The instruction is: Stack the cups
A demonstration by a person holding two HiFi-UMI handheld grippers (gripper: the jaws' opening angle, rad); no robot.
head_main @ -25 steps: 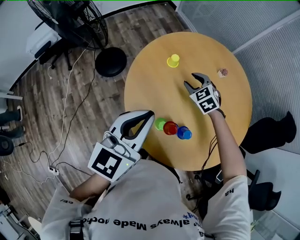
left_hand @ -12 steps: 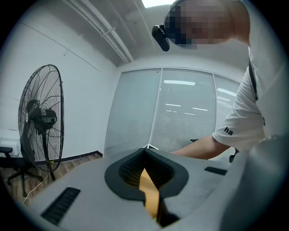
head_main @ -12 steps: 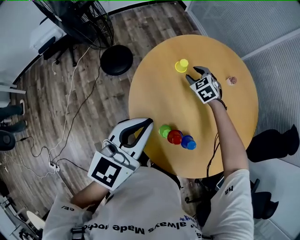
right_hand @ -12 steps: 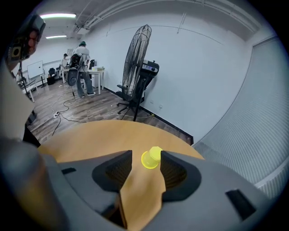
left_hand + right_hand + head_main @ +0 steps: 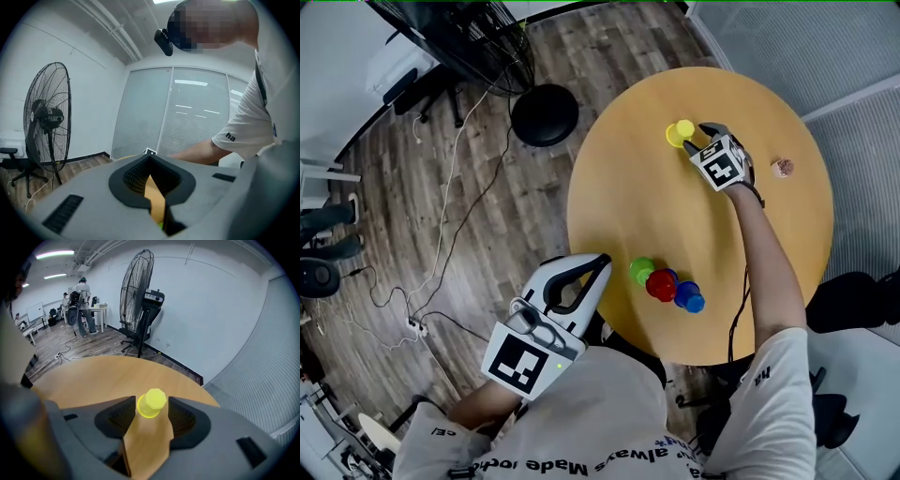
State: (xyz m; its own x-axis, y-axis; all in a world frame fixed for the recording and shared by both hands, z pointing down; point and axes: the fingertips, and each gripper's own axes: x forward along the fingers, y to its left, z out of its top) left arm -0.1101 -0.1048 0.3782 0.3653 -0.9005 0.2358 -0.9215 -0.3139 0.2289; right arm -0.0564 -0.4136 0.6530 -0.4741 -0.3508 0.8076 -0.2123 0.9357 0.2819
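An upturned yellow cup (image 5: 680,132) (image 5: 151,403) stands at the far side of the round wooden table (image 5: 619,206). My right gripper (image 5: 697,138) (image 5: 151,401) is open, its jaws have just been opening, and its fingertips flank the cup without pressing on it. Green (image 5: 641,271), red (image 5: 661,284) and blue (image 5: 689,297) cups sit in a tight row near the front edge. My left gripper (image 5: 600,262) (image 5: 150,164) hovers off the table's near-left edge, shut and empty, pointing toward the green cup.
A small brownish object (image 5: 783,168) lies on the table's right side. On the wood floor to the left are a fan's black round base (image 5: 545,114) and loose cables (image 5: 441,234). The tall fan (image 5: 138,291) and people (image 5: 82,298) stand beyond the table.
My right gripper has travelled across the table to the yellow cup, which now sits between its fingertips. My left gripper has sunk a little at the near edge.
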